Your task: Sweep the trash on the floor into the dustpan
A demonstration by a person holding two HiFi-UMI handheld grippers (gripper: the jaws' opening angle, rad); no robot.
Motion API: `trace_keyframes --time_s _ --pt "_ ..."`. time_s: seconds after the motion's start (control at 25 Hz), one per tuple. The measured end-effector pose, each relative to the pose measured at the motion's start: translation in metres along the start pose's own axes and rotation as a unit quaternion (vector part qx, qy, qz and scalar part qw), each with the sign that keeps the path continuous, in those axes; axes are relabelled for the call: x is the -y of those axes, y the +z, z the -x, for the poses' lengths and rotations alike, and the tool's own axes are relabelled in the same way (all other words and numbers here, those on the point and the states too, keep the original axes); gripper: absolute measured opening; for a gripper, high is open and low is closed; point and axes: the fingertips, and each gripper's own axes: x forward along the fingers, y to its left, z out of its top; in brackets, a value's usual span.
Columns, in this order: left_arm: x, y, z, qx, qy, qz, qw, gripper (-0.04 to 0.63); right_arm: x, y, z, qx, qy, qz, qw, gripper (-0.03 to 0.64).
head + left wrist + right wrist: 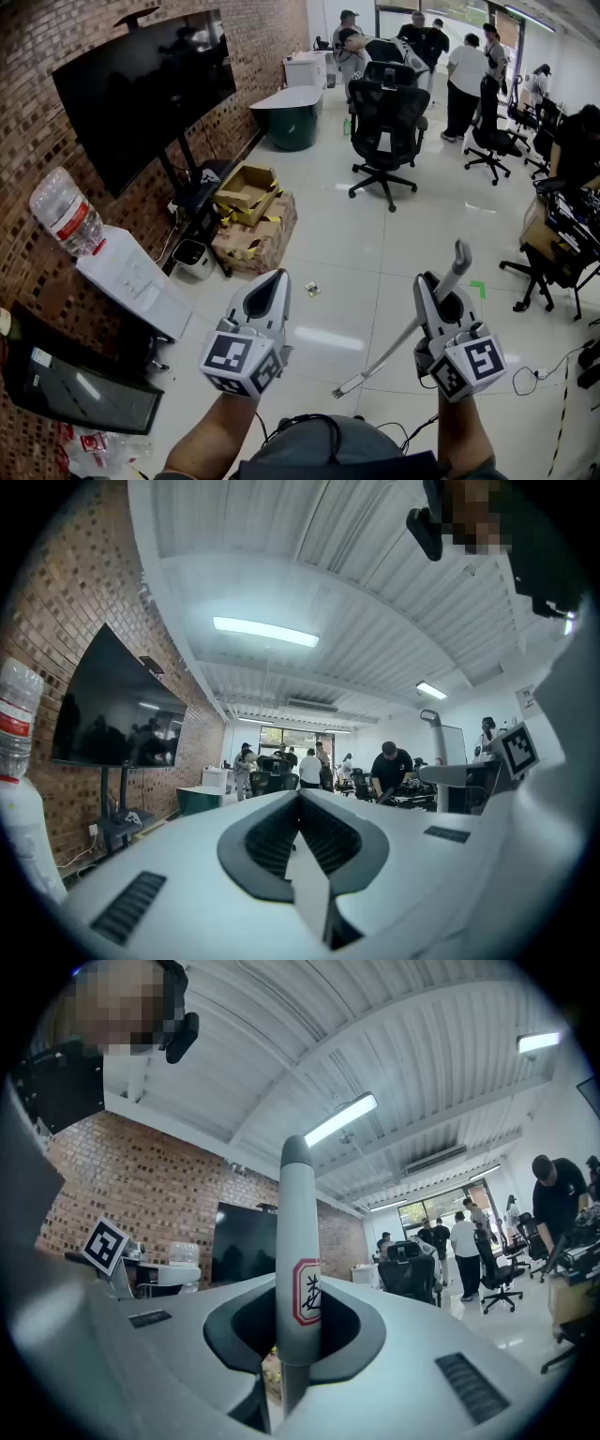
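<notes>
Floor: glossy white tile [375,234]; brick wall on the left, office chairs beyond.
Trash: small pale scrap [312,289] on the tile, just ahead of left gripper [272,281].
Left claw: closed, nothing in it.
Right gripper [439,292]: clamped on long grey plastic handle [394,345], whose low end is near the feet.
Dustpan: not visible in any view.
Risk: grip sits high on the handle, so the low end may twist or swing. Scrap may skid on slick tile. Black floor cable [525,377] could snag.

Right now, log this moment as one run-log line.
left gripper: shut, empty | right gripper: shut on grey handle | trash: small scrap on floor ahead, unswept
</notes>
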Motion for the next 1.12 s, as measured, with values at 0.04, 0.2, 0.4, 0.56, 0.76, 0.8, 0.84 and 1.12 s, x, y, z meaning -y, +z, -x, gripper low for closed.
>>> trace_keyframes --time_s 0.04,0.2,0.4,0.56,0.76,0.8,0.84,1.12 --pt "0.001 -0.002 -0.005 -0.002 0.002 0.000 1.0000 0.012 0.006 0.001 -0.001 0.002 0.002 0.001 1.000 0.067" --pt "0.009 -0.012 -0.026 -0.009 0.018 0.005 0.9998 0.012 0.032 0.000 0.000 0.004 0.013 0.006 1.000 0.067" --pt "0.034 -0.014 -0.050 -0.018 0.030 -0.017 0.9992 0.012 0.071 -0.005 0.001 0.002 0.030 0.002 1.000 0.067" --pt "0.030 -0.025 -0.064 -0.026 0.042 -0.009 0.9987 0.012 0.097 -0.010 -0.010 0.000 0.028 0.000 1.000 0.067" --pt "-0.006 -0.043 -0.091 -0.036 0.050 0.014 0.9980 0.012 0.106 -0.025 -0.049 -0.009 0.029 0.006 1.000 0.066" --pt "-0.014 -0.046 -0.099 -0.037 0.047 0.018 0.9980 0.012 0.110 -0.028 -0.059 -0.012 0.024 0.006 1.000 0.066" --pt "-0.023 -0.048 -0.107 -0.038 0.044 0.020 0.9982 0.012 0.113 -0.032 -0.071 -0.015 0.018 0.005 1.000 0.066" --pt "-0.101 -0.034 -0.169 -0.027 0.003 0.003 0.9996 0.012 0.107 -0.046 -0.166 -0.027 0.000 0.022 0.999 0.063"
